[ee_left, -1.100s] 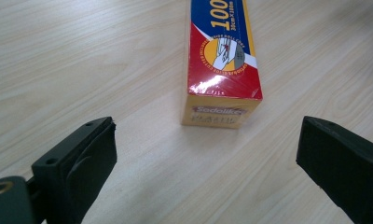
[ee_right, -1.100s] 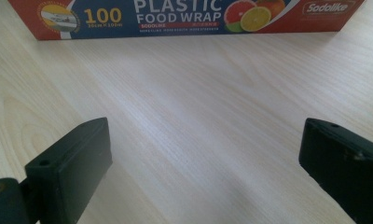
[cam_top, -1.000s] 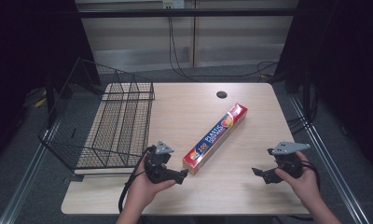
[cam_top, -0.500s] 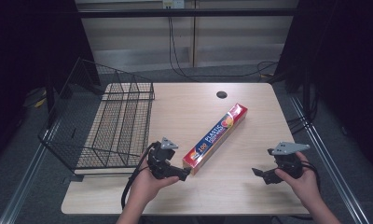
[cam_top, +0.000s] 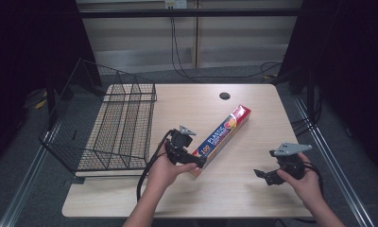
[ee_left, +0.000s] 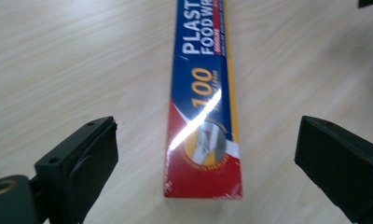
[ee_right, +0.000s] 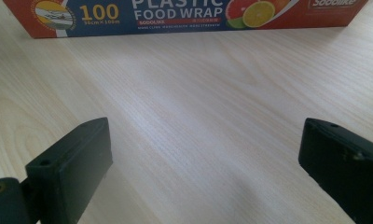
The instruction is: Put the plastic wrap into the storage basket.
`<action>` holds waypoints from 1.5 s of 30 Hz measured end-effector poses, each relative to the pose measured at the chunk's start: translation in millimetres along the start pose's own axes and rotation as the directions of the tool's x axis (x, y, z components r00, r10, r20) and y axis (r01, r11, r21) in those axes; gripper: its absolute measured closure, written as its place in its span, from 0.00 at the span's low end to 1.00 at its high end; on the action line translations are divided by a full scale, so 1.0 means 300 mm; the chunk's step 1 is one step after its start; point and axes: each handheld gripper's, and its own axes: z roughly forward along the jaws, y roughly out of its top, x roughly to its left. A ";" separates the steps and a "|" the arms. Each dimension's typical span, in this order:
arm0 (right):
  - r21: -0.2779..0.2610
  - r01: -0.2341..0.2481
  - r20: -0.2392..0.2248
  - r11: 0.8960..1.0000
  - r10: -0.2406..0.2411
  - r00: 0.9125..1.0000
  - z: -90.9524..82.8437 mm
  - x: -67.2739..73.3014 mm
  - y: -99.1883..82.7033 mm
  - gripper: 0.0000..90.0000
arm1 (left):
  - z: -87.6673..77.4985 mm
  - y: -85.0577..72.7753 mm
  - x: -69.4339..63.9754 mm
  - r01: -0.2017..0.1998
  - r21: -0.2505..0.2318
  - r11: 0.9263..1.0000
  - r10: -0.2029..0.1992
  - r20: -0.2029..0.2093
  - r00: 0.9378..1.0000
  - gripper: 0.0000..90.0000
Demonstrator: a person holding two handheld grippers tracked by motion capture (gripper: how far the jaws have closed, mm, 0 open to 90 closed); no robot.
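A long red and blue box of plastic food wrap (cam_top: 221,137) lies aslant on the wooden table (cam_top: 253,101). My left gripper (cam_top: 195,161) is open at the box's near end. In the left gripper view its jaws stand wide on either side of the box end (ee_left: 203,154), clear of it. My right gripper (cam_top: 264,176) is open near the table's front right, apart from the box. In the right gripper view the box (ee_right: 184,14) runs across the top, with bare table between the jaws.
A black wire basket (cam_top: 109,125) stands at the table's left, overhanging its left edge. A dark round hole (cam_top: 224,96) is in the tabletop at the back. Cables trail from both grippers toward the front edge.
My left gripper has moved forward and right, bringing its open jaws around the near end of the box. The right gripper has hardly moved.
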 end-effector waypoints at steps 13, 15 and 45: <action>0.010 -0.001 -0.009 1.000 0.001 1.000 0.007 -0.003 0.001 0.03 | 0.037 0.062 0.039 0.017 0.013 1.000 -0.017 0.024 1.000 0.23; 0.010 -0.001 -0.006 1.000 0.001 1.000 0.008 -0.003 0.001 0.03 | 0.037 0.069 0.044 0.012 0.008 1.000 -0.012 0.032 0.999 0.24; 0.020 -0.004 0.002 1.000 0.004 1.000 0.012 -0.003 0.001 0.03 | 0.199 0.215 0.035 0.030 0.110 0.993 -0.037 0.062 0.997 0.27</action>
